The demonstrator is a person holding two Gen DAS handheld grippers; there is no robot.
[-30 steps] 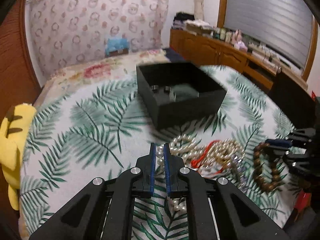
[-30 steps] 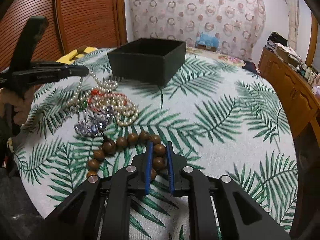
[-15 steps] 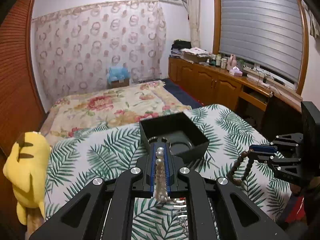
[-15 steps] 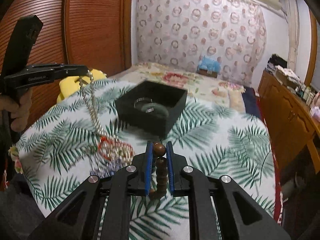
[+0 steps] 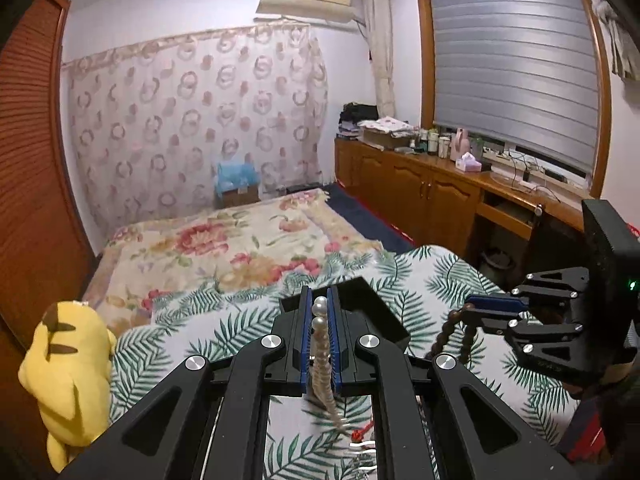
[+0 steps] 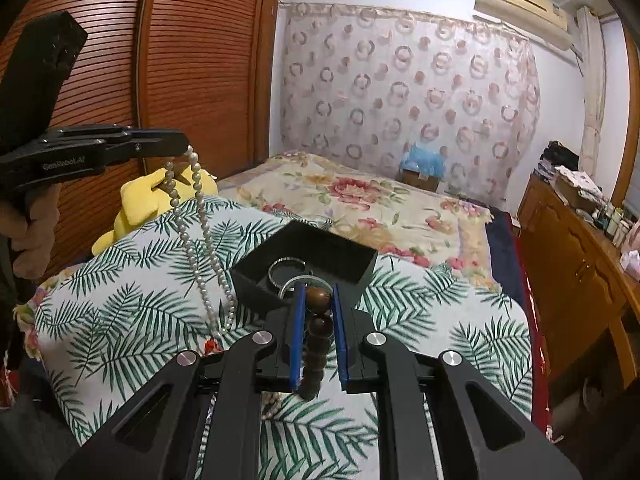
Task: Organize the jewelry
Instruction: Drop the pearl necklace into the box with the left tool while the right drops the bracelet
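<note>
Cloth edges: the palm-leaf cloth [image 6: 400,316] ends at a near-left corner and along a right side that drops toward the wooden cabinets [image 6: 580,264].
Open room: bare leaf print lies right of the black box [image 6: 352,270] and between the box and the hanging pearls; the floral bedspread [image 6: 360,200] stretches beyond the box.
Left margin: a yellow plush toy [image 5: 68,360] sits at the cloth's left side, by the slatted wooden door [image 6: 180,60].
Black box: stands open mid-cloth, just past the right gripper's tips, with metal bangles [image 6: 286,270] inside.
Left gripper [image 5: 320,308]: clenched on the pearl necklace [image 6: 200,232], raised above the cloth.
Pearl necklace: two strands hang from the tips down to the cloth near the box's left corner; in the left wrist view pearls sit between the blue pads [image 5: 306,336].
Right gripper [image 6: 318,300]: clenched on the wooden bead bracelet [image 6: 318,332].
Wooden bead bracelet: one bead is at the tips, the others hang down between the fingers.
Remaining pile: a red piece [image 5: 356,434] shows under the left gripper, too blurred to identify.
</note>
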